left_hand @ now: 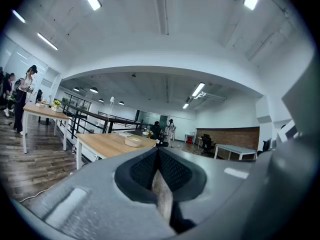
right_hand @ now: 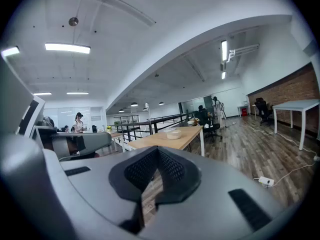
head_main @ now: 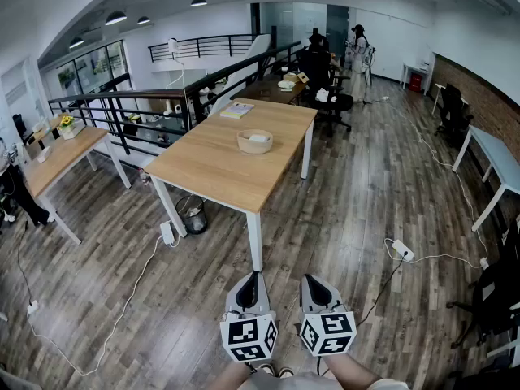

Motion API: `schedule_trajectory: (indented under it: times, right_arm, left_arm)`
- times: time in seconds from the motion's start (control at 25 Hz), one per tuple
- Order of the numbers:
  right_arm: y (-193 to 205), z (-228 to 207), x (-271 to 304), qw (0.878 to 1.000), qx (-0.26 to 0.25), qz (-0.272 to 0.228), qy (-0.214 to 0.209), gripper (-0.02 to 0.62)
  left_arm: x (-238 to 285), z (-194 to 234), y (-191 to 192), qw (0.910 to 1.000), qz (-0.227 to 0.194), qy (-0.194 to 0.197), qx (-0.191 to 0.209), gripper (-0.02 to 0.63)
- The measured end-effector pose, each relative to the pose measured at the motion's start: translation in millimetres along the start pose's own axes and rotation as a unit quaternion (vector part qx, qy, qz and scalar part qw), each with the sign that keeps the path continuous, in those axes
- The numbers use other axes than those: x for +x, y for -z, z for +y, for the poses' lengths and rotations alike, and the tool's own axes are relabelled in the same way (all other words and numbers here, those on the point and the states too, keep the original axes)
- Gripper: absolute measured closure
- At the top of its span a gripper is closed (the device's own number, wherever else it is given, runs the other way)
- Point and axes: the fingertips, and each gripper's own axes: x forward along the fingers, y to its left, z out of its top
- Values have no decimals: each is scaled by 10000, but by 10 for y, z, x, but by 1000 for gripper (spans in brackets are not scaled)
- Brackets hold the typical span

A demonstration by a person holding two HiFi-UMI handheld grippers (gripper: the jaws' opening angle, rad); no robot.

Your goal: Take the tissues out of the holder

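You're still on the approach; nothing has been taken out yet. The long light-wood desk with white legs point(head_main: 207, 169) stands well ahead of you across the dark plank floor point(head_main: 357, 218). The round, shallow tan holder point(head_main: 254, 146) sits about the middle of the desk's top, a little toward its right-hand long edge. The white tissues point(head_main: 258, 138) lie inside it, and from here none looks lifted clear. A flat book or pad point(head_main: 236, 110) lies at the desk's far end, well apart from the holder.

Your left tongs point(head_main: 253, 276) and right tongs point(head_main: 312, 281) sit side by side, low in front of you and well short of the desk's near corner. Both point roughly level toward the desk. Each pair is closed on nothing: in the left gripper view the dark ribbed pads point(left_hand: 144, 170) meet, with only a sliver of floor showing beneath, and the right gripper view shows the same.

The next move is to walk up to the desk's near corner or its right-hand long side until the holder is within reach. Then spread one pair of tongs and bring it down over the tissues from above. The holder looks light, so it may well rise with the tissues; plan on the other tongs steadying its rim against the desk while you pull
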Motion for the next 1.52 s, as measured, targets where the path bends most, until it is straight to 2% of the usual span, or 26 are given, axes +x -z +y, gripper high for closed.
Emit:
schedule_trajectory:
  times: [0.4,0.68,0.88,1.52]
  right_arm:
    - [57,-5,-54,10000,0,43,17,592]
    - [100,105,7,9995,274,74,-116,591]
    - [173,86,116,9992,397,84,-4,591]
    - [158,-208,598,9980,530,208,274,591]
  left_arm:
    - [-19,2,4,10000,-18,31,13,598]
    - [-77,158,-42,10000,2,30,46,598]
    - [-49,274,10,9998,69,128,136,599]
    - [516,374,44,9992,218,290,154,599]
